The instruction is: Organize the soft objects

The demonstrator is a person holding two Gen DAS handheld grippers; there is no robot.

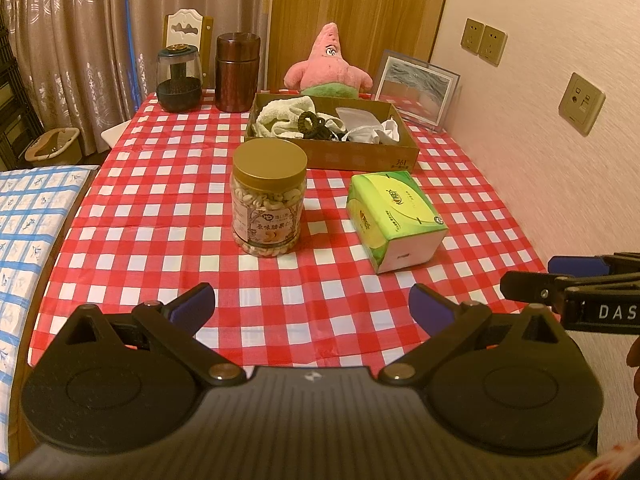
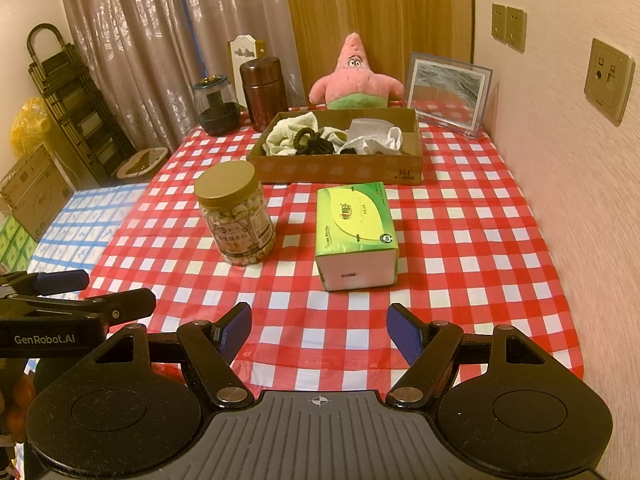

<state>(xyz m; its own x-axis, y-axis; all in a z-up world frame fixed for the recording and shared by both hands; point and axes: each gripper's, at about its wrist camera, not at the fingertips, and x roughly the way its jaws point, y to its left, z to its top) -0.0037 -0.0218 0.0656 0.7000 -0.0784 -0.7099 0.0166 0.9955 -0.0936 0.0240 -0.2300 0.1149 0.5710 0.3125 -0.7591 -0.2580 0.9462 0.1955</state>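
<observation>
Red-checked table (image 2: 460, 248) against a pink wall, curtains behind. At twelve o'clock one cardboard box (image 2: 340, 168) holding a towel (image 2: 288, 132), dark hair ties (image 2: 310, 142) – count unclear – and white cloth (image 2: 376, 138); one pink plush (image 2: 356, 80) behind, base hidden. One nut jar (image 2: 236, 212), one tissue pack (image 2: 354, 232). Left hand-held gripper (image 1: 312, 304) and right hand-held gripper (image 2: 320, 328) – both spread wide, gripping nothing.

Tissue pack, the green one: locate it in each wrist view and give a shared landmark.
Left wrist: the tissue pack lies right of centre on the checked cloth, right of the nut jar.
Right wrist: the tissue pack lies near centre, again right of the nut jar.
Shared landmark: the cardboard box just behind it.
</observation>
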